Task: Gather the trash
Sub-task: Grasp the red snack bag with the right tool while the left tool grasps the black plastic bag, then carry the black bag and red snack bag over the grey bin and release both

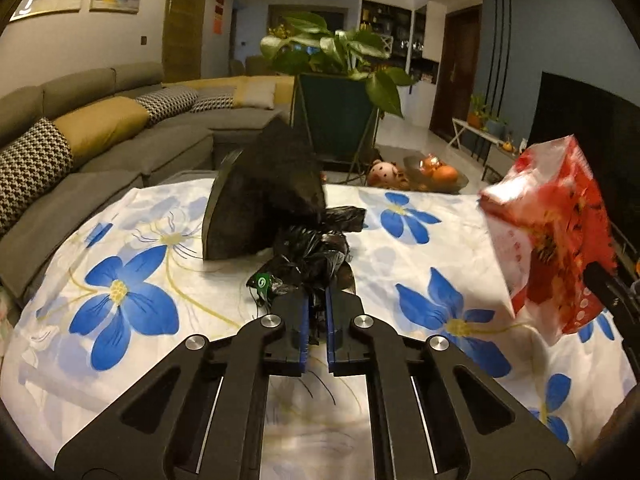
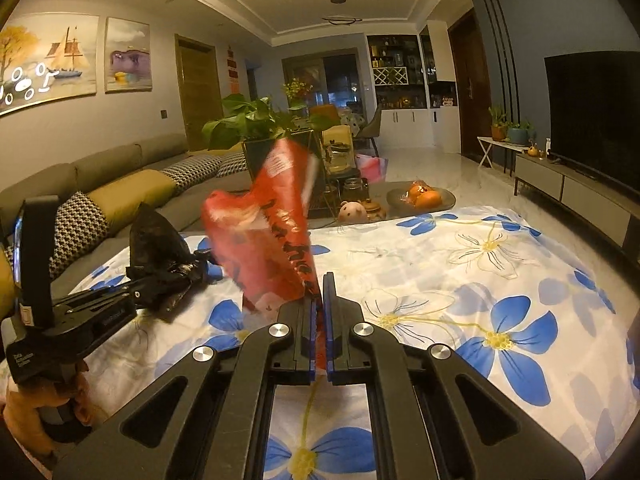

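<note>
A black plastic trash bag (image 1: 264, 200) rises from the flower-print tablecloth (image 1: 120, 292), its crumpled lower end pinched in my left gripper (image 1: 318, 298), which is shut on it. A small scrap with a green logo (image 1: 262, 282) sits just left of the fingertips. A red and white plastic wrapper (image 2: 272, 232) hangs in the air above the cloth, and my right gripper (image 2: 318, 286) is shut on its lower edge. In the left wrist view the wrapper (image 1: 552, 232) is at the right. In the right wrist view the left gripper (image 2: 136, 296) and the black bag (image 2: 160, 248) are at the left.
A grey sofa (image 1: 100, 128) with cushions runs along the left. Beyond the cloth stand a potted plant (image 1: 336, 120), a pig figure (image 2: 352, 212) and a dish of oranges (image 2: 424, 198). A television (image 2: 592, 112) on a low cabinet is at the right.
</note>
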The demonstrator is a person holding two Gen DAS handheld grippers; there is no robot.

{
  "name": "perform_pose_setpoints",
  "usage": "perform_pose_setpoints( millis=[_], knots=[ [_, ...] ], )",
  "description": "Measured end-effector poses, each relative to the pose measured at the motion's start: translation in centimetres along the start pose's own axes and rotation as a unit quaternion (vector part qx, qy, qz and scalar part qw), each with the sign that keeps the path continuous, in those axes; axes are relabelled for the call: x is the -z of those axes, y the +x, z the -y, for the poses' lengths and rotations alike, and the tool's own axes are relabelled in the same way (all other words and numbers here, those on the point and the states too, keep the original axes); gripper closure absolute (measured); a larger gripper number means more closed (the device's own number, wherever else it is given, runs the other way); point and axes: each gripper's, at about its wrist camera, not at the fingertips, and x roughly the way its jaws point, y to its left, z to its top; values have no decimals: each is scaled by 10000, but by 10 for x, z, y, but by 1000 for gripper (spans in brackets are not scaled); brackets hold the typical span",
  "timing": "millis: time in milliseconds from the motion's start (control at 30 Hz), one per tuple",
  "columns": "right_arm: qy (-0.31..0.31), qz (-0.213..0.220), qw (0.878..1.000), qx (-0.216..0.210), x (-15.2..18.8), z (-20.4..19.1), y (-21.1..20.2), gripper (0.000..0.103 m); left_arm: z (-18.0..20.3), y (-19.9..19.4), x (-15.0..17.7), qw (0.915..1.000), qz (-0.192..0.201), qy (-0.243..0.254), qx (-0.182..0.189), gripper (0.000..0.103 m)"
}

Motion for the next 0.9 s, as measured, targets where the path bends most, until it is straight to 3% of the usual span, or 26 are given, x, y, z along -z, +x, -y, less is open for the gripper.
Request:
perform_pose_setpoints(
  millis=[200,400,900],
  knots=[
    [-102,177,9998,62,1,2,-28,99,15,-46,12,9996,215,-16,160,98],
    [-195,386,9988,234,5,14,-70,99,52,-94,30,9986,360,358,138,98],
    [10,672,9928,987,20,87,-163,100,150,-148,49,9895,582,914,959,98]
  ],
)
